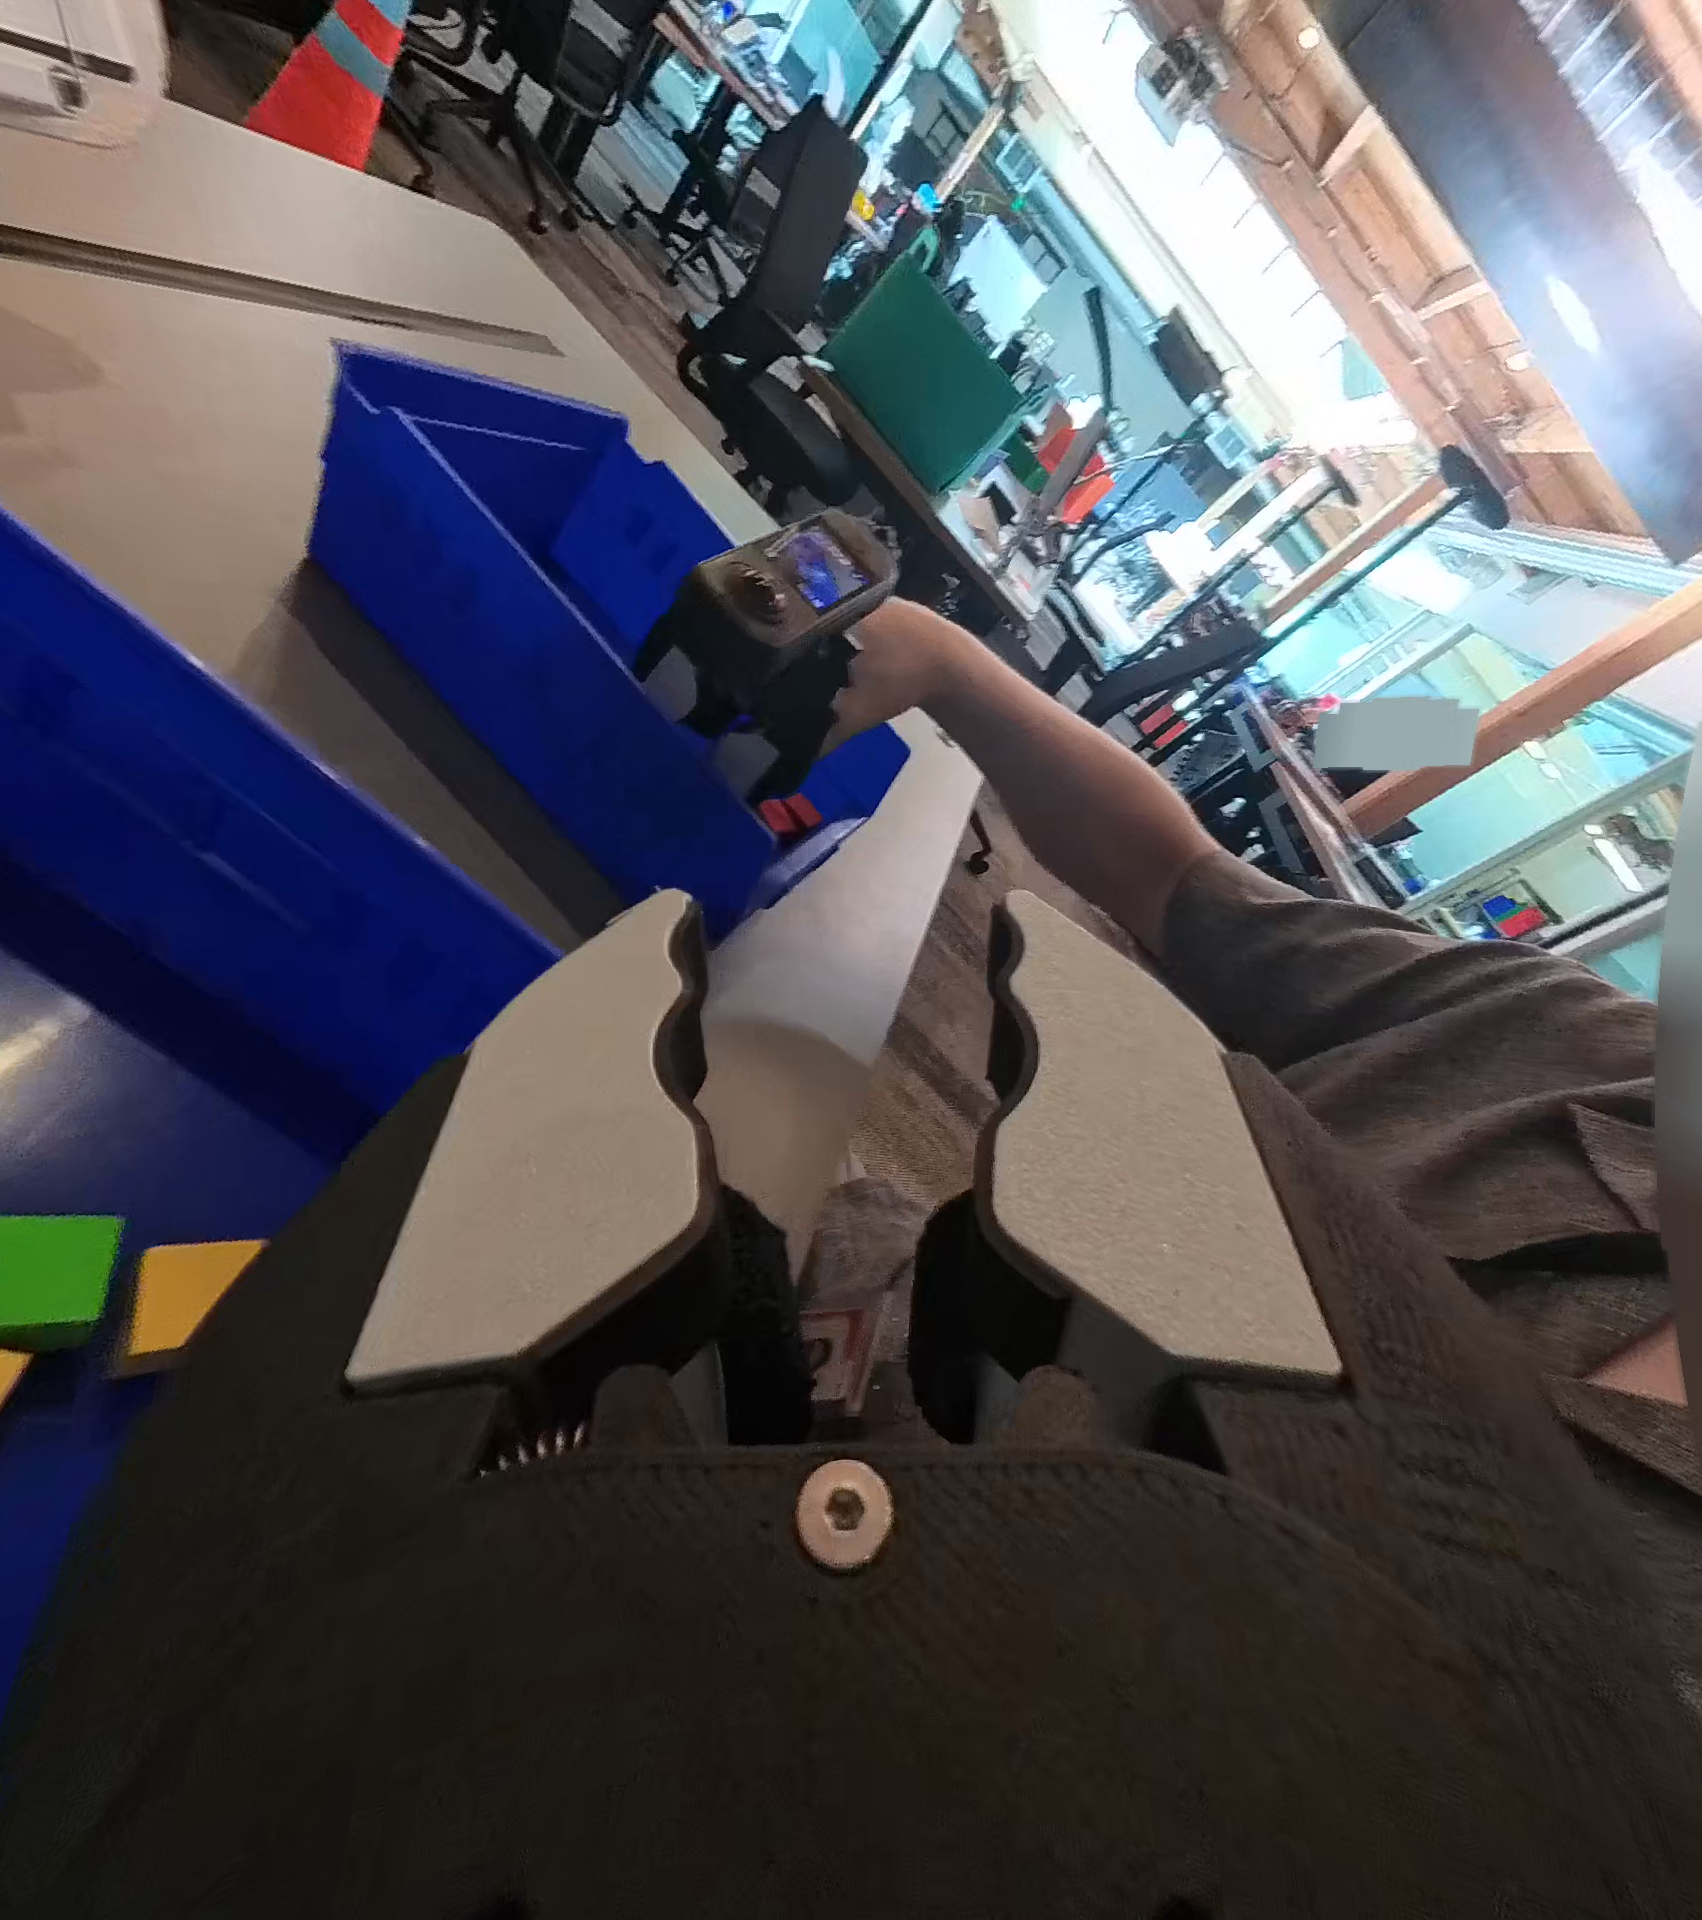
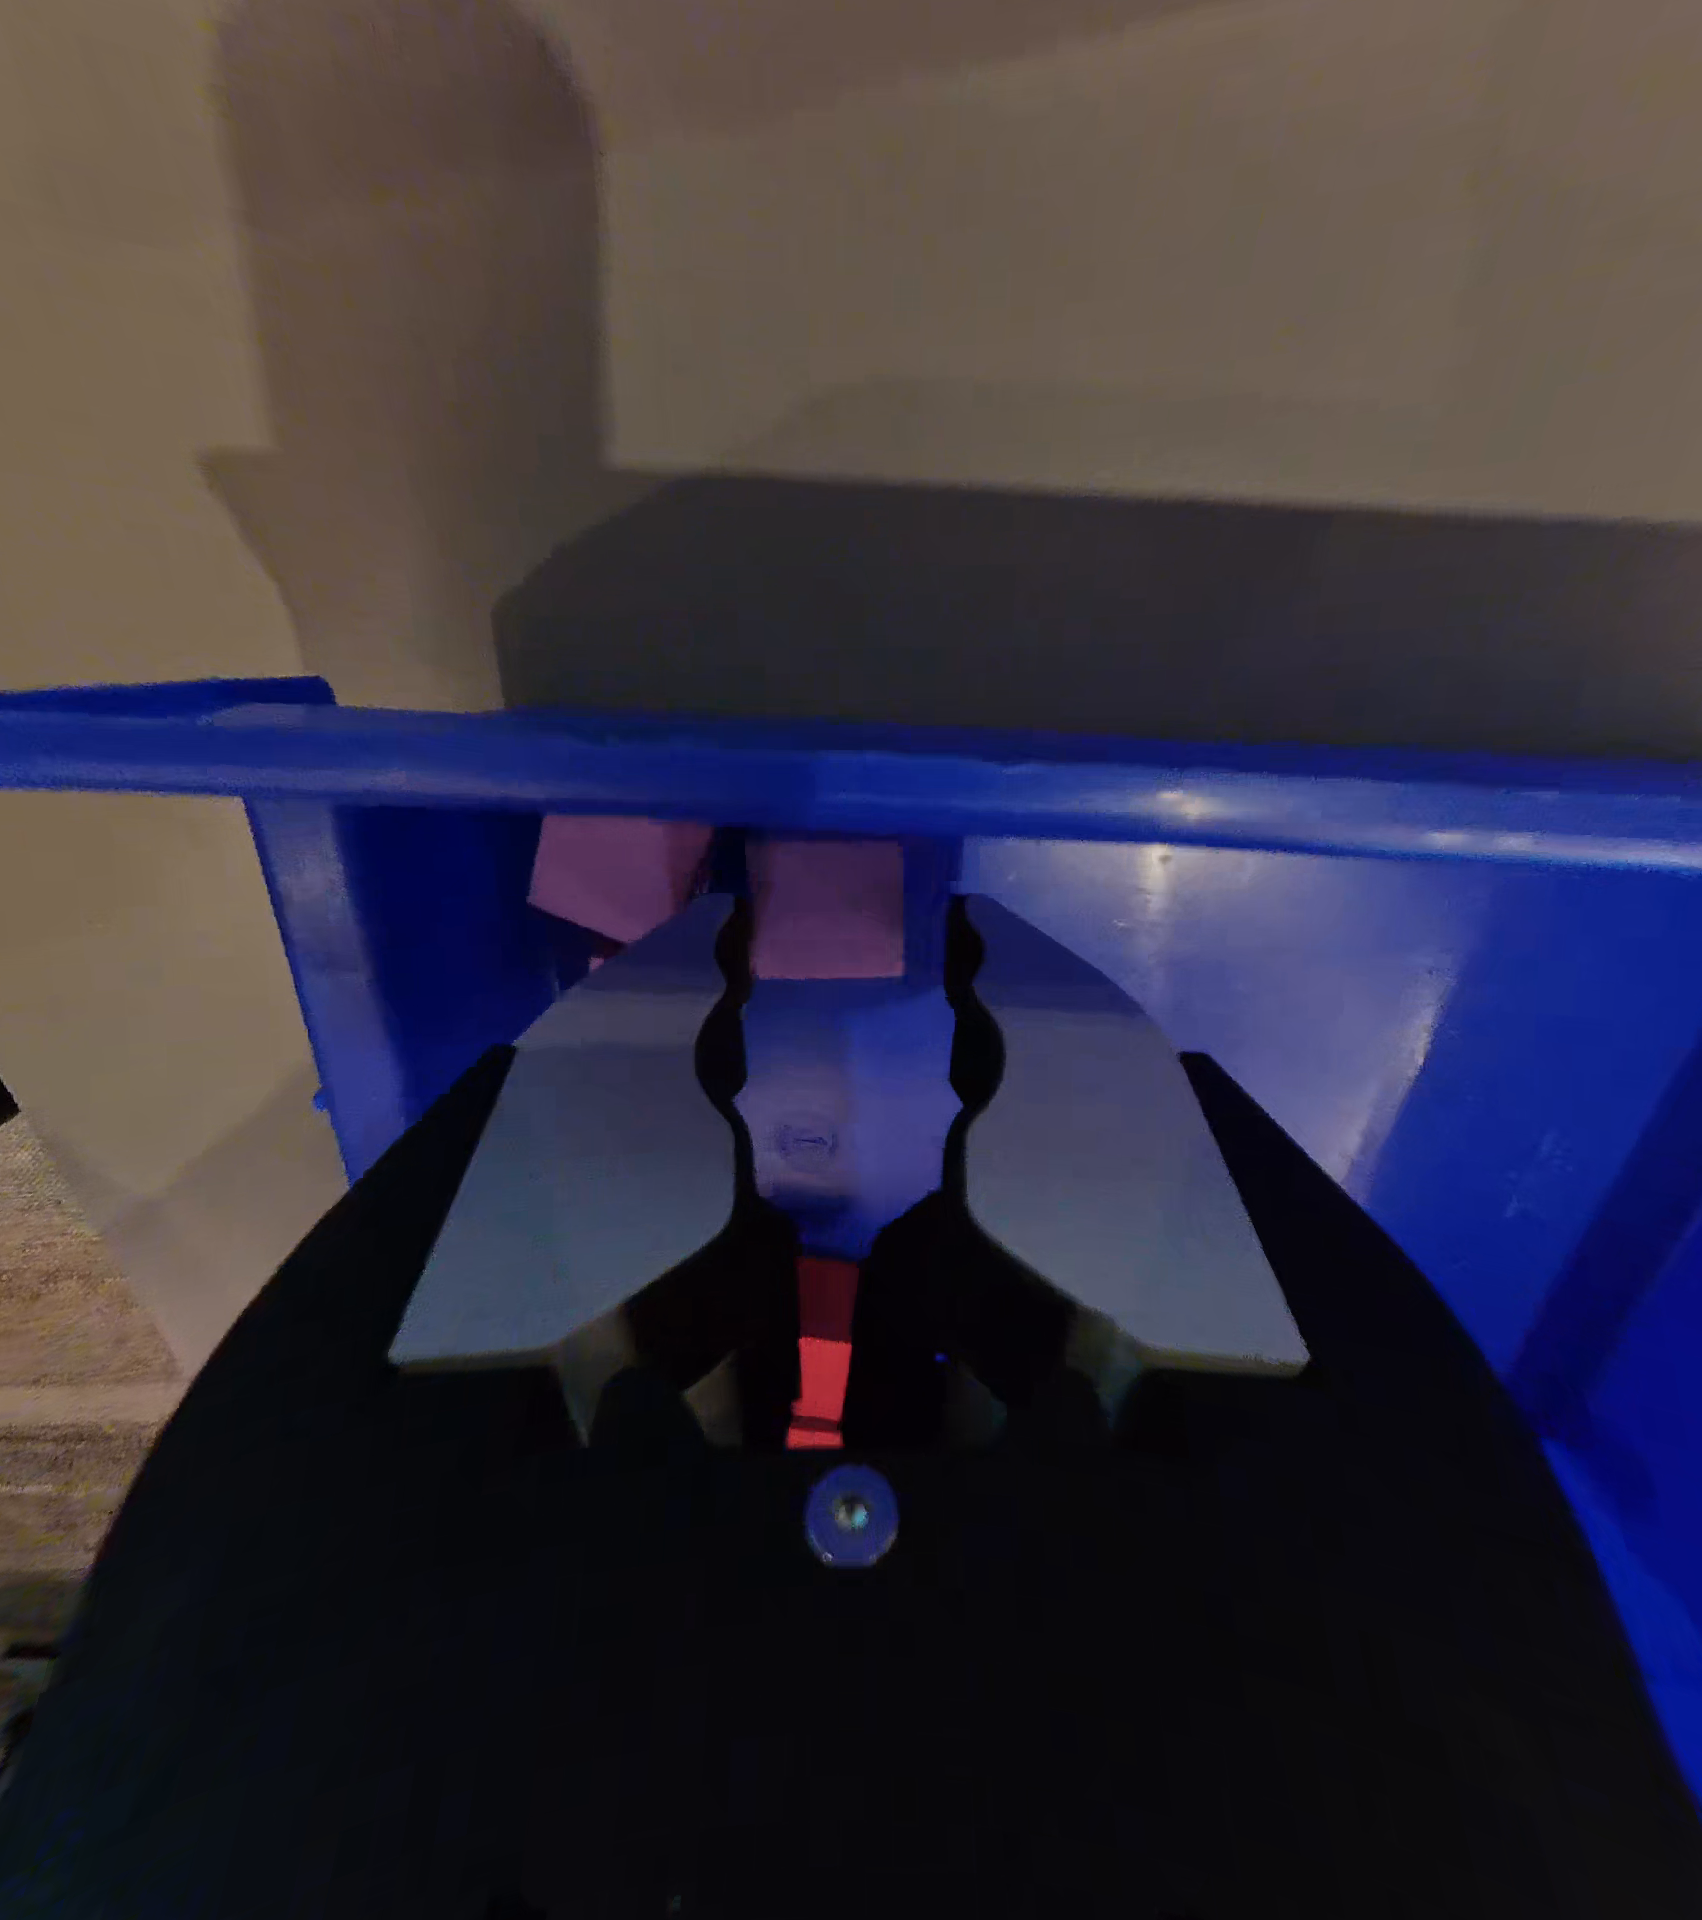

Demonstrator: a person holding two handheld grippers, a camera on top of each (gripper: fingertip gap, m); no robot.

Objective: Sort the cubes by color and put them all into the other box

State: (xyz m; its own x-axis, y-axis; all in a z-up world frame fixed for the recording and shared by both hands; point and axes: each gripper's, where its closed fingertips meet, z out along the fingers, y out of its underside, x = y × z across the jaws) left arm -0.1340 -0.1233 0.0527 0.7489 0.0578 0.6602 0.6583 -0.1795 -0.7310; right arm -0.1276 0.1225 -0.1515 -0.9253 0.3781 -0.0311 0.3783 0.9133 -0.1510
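Left wrist view: the left tool hangs spread and empty beyond the bench edge, green wooden blocks in a blue plastic bin off its left.

Right wrist view: the right tool, spread inside a smaller blue plastic bin, has a pinkish-red square block between its tips; centre it, I'd say, before squeezing.

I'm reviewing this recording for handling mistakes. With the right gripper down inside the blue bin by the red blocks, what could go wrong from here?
The right gripper is open, deep in the blue bin; its fingers might scrape the wall or nudge the red blocks apart. The left gripper, open and empty, points off the table edge, leaving the green blocks unwatched.
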